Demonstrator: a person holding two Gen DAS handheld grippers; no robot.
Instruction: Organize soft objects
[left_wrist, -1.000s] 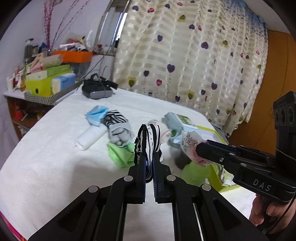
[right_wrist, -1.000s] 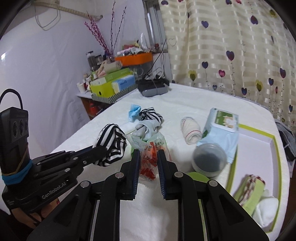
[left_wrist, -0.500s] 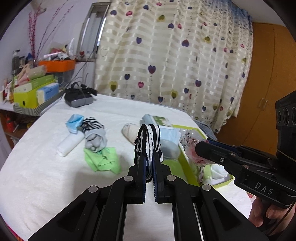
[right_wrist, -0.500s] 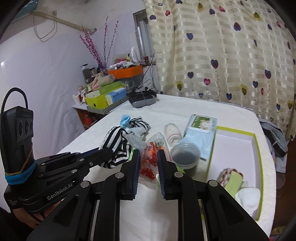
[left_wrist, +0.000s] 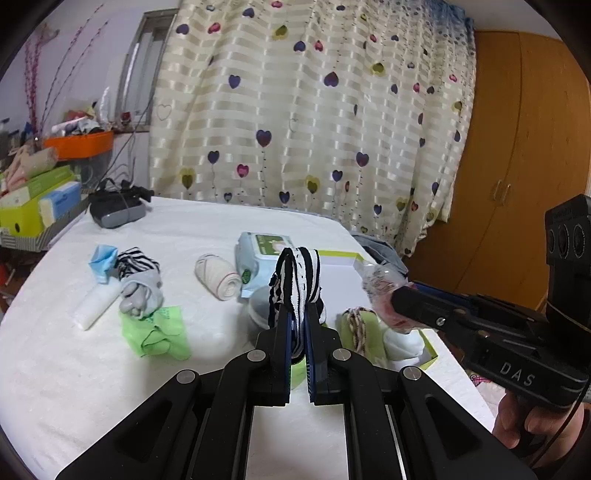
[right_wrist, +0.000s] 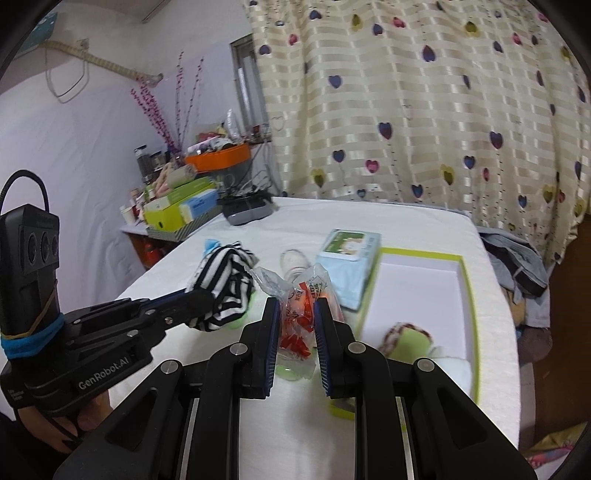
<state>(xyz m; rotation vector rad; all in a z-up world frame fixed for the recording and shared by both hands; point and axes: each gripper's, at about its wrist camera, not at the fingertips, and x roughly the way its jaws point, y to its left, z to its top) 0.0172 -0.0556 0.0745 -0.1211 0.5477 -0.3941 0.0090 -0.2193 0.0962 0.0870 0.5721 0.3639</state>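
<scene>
My left gripper (left_wrist: 298, 317) is shut on a black-and-white striped sock (left_wrist: 298, 280) and holds it above the table; the sock also shows in the right wrist view (right_wrist: 221, 284). My right gripper (right_wrist: 295, 314) is shut on a clear plastic packet with red contents (right_wrist: 301, 314), seen in the left wrist view too (left_wrist: 382, 291). A white tray with a green rim (right_wrist: 465, 280) lies at the right and holds a green rolled sock (right_wrist: 408, 341) and a white one (right_wrist: 448, 363).
On the white table (left_wrist: 184, 229) lie a green cloth (left_wrist: 157, 332), a grey sock bundle (left_wrist: 142, 291), a white roll (left_wrist: 98, 306), a blue mask (left_wrist: 103, 258), a beige roll (left_wrist: 218, 277), a wipes pack (left_wrist: 264, 254) and a clear lidded tub (left_wrist: 260, 310). Boxes (left_wrist: 33, 199) stand at the far left.
Both grippers have swung to the right and risen with their loads held; the green-rimmed tray and its socks now sit closer under them.
</scene>
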